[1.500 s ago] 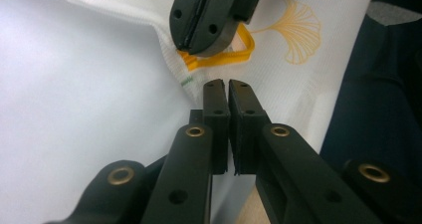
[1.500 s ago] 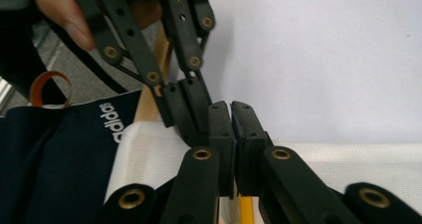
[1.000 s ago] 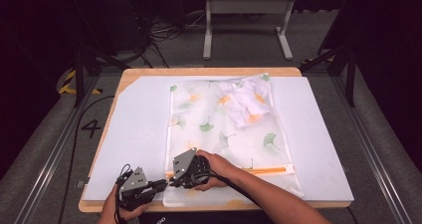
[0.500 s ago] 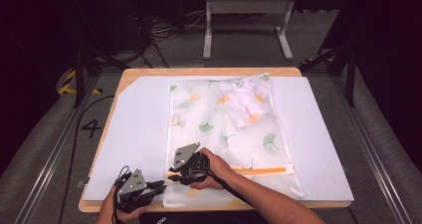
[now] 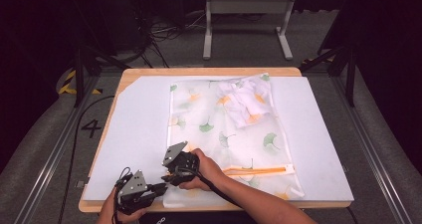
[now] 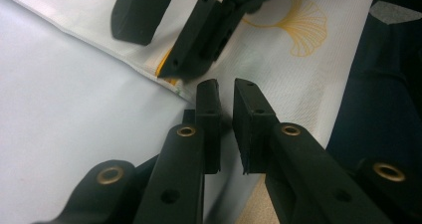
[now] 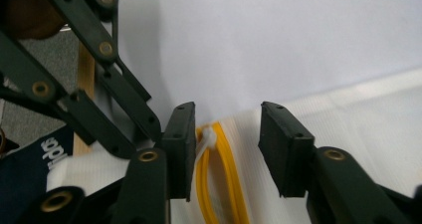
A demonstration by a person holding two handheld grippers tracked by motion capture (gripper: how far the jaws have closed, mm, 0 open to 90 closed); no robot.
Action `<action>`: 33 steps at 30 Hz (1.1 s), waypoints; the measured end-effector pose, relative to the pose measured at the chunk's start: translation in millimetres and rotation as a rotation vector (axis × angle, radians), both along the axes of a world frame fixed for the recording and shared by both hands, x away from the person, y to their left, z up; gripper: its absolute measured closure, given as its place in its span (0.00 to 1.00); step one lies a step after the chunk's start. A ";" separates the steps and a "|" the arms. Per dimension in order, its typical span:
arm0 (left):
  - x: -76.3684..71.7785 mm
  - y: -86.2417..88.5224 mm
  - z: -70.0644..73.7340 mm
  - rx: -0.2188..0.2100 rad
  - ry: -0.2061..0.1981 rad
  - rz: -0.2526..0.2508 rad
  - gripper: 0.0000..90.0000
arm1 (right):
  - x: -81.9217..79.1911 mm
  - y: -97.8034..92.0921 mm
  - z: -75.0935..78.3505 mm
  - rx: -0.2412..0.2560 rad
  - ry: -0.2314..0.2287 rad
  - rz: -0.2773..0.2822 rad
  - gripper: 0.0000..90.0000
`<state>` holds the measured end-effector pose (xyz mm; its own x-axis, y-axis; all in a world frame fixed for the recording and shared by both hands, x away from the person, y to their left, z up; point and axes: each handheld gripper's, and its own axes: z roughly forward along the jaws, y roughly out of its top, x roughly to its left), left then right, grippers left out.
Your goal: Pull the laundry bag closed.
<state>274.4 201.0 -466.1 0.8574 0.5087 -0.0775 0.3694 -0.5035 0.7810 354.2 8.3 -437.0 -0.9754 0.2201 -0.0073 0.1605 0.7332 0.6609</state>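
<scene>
Nearest the person, at the worktop's front edge: left tool [image 5: 160, 188], jaws drawn almost together with a thin gap between them, nothing caught, poised at the near left corner of the mesh bag [image 5: 214, 119], where the bag's hem meets the white sheet [image 5: 134, 119]. Just beyond it: right tool [image 5: 166, 176], jaws apart, straddling the end of the orange zipper [image 7: 219, 184] with its white pull tab [image 7: 206, 140] lying against the left jaw; not yet closed on it. Zipper runs rightward along the bag's near end. Bag: white, ginkgo-leaf print, lying flat down the middle of the sheet. Far end of bag: crumpled white garment [image 5: 244, 97] inside, near the far right corner. Step in hand, by judgement: securing the bag's zipper end for working the zip. Next move calls for the left tool to pin the corner fabric and the right tool to close on the pull tab, then draw along the zipper line.
</scene>
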 end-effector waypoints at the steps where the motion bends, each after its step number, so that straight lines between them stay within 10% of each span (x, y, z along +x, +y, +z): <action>1: 0.3 0.2 -0.1 -0.004 0.003 0.000 0.91 | 1.0 -2.8 0.1 0.000 0.013 0.015 0.75; 9: 0.7 0.0 0.3 -0.008 0.009 0.015 0.88 | 0.8 -4.8 3.0 -0.100 -0.013 0.105 0.88; 14: 10.0 10.7 7.1 -0.050 -0.013 0.085 0.87 | -6.4 10.0 11.0 -0.255 -0.094 0.188 0.87; 25: 49.8 1.7 15.3 -0.062 0.025 0.118 0.92 | -0.3 14.1 13.0 -0.285 -0.039 0.210 0.94; 33: 60.5 -21.1 8.2 0.045 0.050 0.089 0.99 | -2.0 12.4 12.3 -0.274 -0.041 0.191 0.94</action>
